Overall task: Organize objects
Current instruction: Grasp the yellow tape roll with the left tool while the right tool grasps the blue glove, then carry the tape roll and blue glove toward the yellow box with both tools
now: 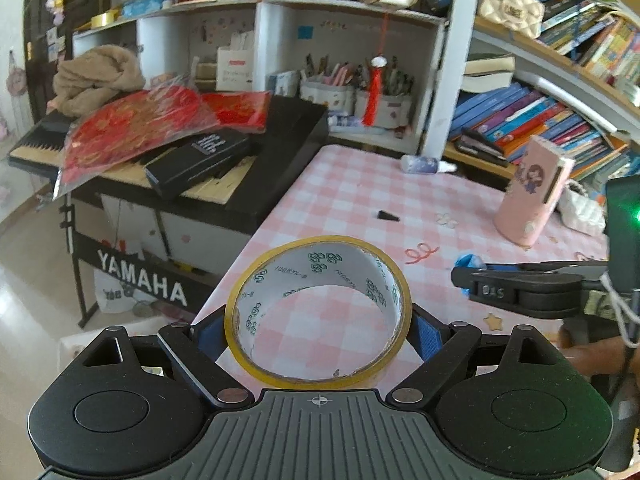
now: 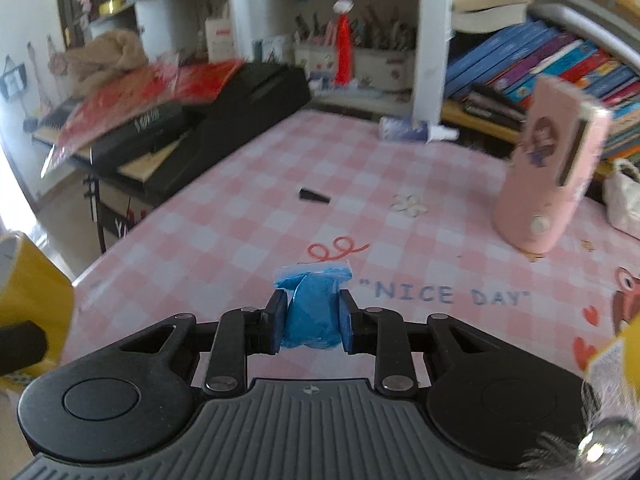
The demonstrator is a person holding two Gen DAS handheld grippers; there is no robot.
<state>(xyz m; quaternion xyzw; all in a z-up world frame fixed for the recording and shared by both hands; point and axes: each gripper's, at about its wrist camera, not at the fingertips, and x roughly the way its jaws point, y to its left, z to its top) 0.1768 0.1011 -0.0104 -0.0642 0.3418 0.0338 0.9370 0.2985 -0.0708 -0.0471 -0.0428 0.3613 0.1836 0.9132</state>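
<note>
Between left pads (image 1: 424,334), tape roll (image 1: 318,312); right, blue bundle (image 2: 312,308)

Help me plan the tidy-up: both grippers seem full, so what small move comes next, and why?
Probably carry the tape roll in the left gripper toward the shelf and set it down: the right gripper already pinches the blue wrapper, so neither can pick up more.

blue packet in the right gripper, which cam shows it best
The right wrist view: the blue packet sits centred and close, pinched between the right gripper fingers. The left wrist view shows only a small blue bit at the tip of that gripper, seen side-on.
</note>
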